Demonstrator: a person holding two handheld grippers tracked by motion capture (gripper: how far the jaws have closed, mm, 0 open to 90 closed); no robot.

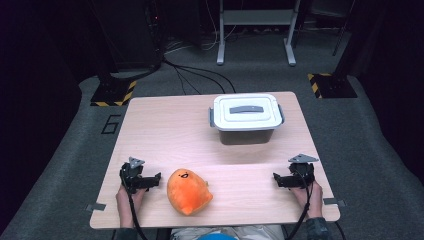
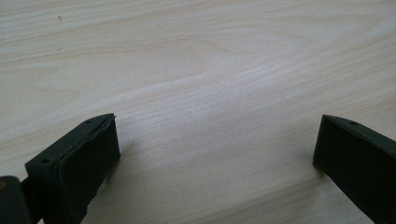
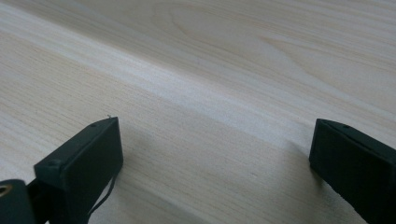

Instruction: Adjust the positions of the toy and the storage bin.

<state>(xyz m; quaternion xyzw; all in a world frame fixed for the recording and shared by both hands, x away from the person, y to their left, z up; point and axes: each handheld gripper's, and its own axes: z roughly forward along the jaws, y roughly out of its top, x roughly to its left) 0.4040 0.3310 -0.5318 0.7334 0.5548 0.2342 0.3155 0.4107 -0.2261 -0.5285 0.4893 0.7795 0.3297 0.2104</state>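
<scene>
We have both claws wide, nothing gripped: left claw point(image 1: 156, 179), right claw point(image 1: 278, 179). Orange plush point(image 1: 188, 191) sits between them on the counter point(image 1: 165, 130).

High view overhead; claw views near table point(image 1: 165, 125)

Grey carpet floor point(image 1: 60, 165), dark room, possibly metal stand point(image 1: 255, 30) behind.
</scene>
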